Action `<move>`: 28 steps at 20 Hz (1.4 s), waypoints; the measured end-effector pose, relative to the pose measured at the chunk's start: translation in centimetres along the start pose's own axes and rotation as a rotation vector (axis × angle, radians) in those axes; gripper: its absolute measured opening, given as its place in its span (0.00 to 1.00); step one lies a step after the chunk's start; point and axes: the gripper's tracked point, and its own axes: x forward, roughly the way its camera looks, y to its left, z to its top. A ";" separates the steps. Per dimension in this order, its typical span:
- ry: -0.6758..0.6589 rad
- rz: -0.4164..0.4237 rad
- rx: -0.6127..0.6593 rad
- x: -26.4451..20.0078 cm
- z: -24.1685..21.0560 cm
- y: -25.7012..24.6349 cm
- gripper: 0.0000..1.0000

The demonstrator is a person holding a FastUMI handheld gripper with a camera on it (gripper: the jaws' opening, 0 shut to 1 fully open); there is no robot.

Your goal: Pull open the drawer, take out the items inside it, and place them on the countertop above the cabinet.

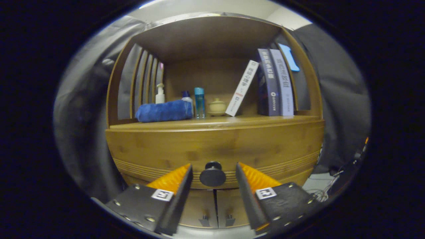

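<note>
Wooden cabinet (215,146) with an open shelf bay above its front; bay has a wooden back panel and wooden top board. Left of the bay, upright wooden slats (144,83). Grey cloth (83,109) hangs to the cabinet's left, and more grey cloth (342,99) to its right. Above the cabinet, a pale ceiling strip (212,6) catches light. Pale floor (315,184) at the cabinet's lower right, with a tangle of cables (323,194) lying on it. Lighting dim, warm on the wood.
</note>
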 end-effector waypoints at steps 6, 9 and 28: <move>-0.029 -0.061 0.041 1.2 0.1 -0.1 0.44; -0.030 -0.002 -0.039 1.5 -0.9 0.1 0.44; 0.066 0.038 0.074 -14.0 -2.8 0.4 0.27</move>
